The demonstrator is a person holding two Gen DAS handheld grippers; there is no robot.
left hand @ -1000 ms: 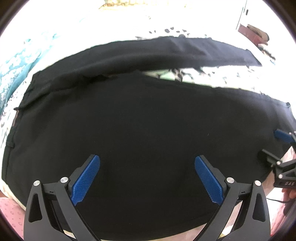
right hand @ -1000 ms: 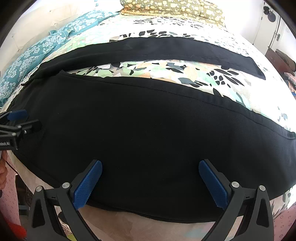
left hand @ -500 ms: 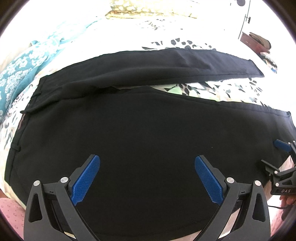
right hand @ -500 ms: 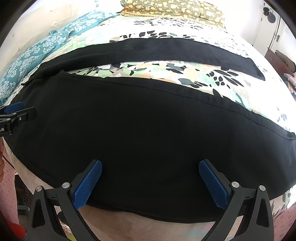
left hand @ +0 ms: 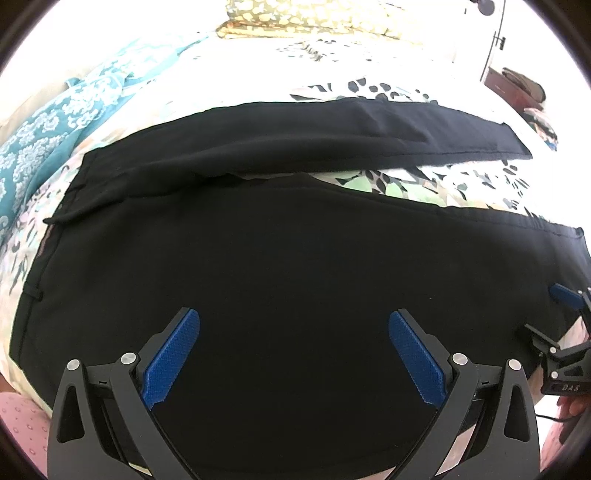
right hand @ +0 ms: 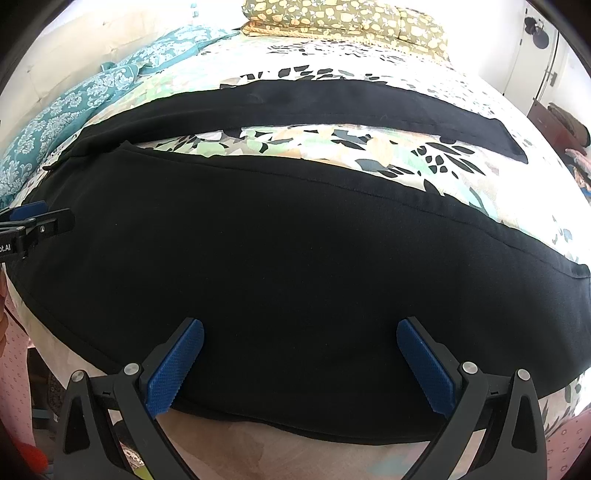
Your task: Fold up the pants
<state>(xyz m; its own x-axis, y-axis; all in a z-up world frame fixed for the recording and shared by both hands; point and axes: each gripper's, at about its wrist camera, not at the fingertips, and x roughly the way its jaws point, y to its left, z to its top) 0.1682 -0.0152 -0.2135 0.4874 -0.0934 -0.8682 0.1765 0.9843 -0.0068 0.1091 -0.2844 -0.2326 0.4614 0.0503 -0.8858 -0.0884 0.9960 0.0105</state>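
Left wrist view: left gripper [left hand: 293,354] spread wide, holding nothing, above the near leg of the black pants [left hand: 295,258], which lie flat on the bed [left hand: 461,181]. Waistband at left; legs splayed apart.

Right wrist view: right gripper [right hand: 300,363] likewise wide apart and empty, over the near leg's lower edge. Pillow [right hand: 343,18] at the far end.
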